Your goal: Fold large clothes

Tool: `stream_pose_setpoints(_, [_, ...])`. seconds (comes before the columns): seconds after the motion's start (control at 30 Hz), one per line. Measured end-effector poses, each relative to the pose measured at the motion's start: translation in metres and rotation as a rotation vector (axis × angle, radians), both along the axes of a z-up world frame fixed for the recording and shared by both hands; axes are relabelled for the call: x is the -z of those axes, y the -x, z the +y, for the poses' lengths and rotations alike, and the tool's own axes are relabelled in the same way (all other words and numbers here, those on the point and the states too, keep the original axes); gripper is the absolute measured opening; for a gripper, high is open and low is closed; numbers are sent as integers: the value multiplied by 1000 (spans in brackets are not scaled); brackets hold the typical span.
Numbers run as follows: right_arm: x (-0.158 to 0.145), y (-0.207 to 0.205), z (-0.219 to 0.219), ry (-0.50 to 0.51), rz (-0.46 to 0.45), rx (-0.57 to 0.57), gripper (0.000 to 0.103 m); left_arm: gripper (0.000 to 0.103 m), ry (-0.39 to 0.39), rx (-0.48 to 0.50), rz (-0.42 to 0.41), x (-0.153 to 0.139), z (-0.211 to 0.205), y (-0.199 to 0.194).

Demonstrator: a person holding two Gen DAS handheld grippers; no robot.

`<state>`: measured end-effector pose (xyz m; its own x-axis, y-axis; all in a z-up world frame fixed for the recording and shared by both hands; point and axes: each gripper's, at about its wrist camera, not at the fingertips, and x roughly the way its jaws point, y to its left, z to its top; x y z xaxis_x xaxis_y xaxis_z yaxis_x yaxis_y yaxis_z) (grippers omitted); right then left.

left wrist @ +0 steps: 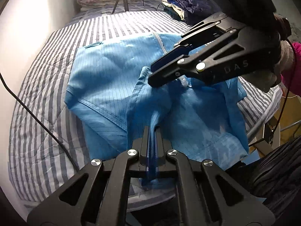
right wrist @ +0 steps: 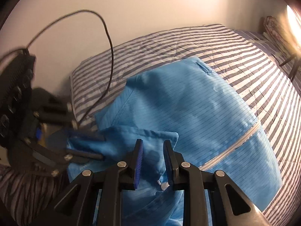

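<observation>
A blue garment (left wrist: 112, 86) lay partly folded on a striped bed (left wrist: 43, 113), its zipper (right wrist: 229, 148) running across the near side. The left gripper (left wrist: 152, 130) was clamped shut on a fold of the garment's near edge. The right gripper (right wrist: 152, 146) hovered over the fabric beside it, jaws partly apart, nothing pinched between its pads (right wrist: 138, 162). A cable (right wrist: 111, 52) trailed across the bed.
</observation>
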<state>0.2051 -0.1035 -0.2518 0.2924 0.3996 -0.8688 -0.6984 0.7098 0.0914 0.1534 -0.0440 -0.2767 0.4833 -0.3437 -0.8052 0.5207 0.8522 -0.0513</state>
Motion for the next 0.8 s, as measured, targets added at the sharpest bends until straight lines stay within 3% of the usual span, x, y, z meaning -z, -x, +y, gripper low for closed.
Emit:
stream_pose_setpoints(0.1, [9, -7, 1, 25, 5, 28, 22, 0, 51, 20, -15, -6, 5, 10])
stream_pose_setpoints(0.2, [31, -17, 2, 96, 29, 74, 20, 0, 25, 20, -4, -1, 9, 14])
stream_pose_setpoints(0.27, [32, -19, 0, 84, 30, 90, 19, 0, 29, -2, -4, -2, 15, 12])
stream_pose_setpoints(0.37, [12, -12, -11, 8, 22, 113, 24, 3, 60, -43, 17, -16, 25, 8])
stream_pose_setpoints(0.53, [-41, 3, -47, -70, -24, 190, 29, 3, 57, -49, -73, -61, 31, 5])
stream_pose_setpoints(0.63, [-78, 20, -69, -107, -66, 249, 31, 3, 81, -59, -128, -103, 35, -8])
stream_pose_setpoints(0.8, [-108, 53, -96, -143, -100, 342, 31, 3, 141, -84, -155, -164, 43, -30])
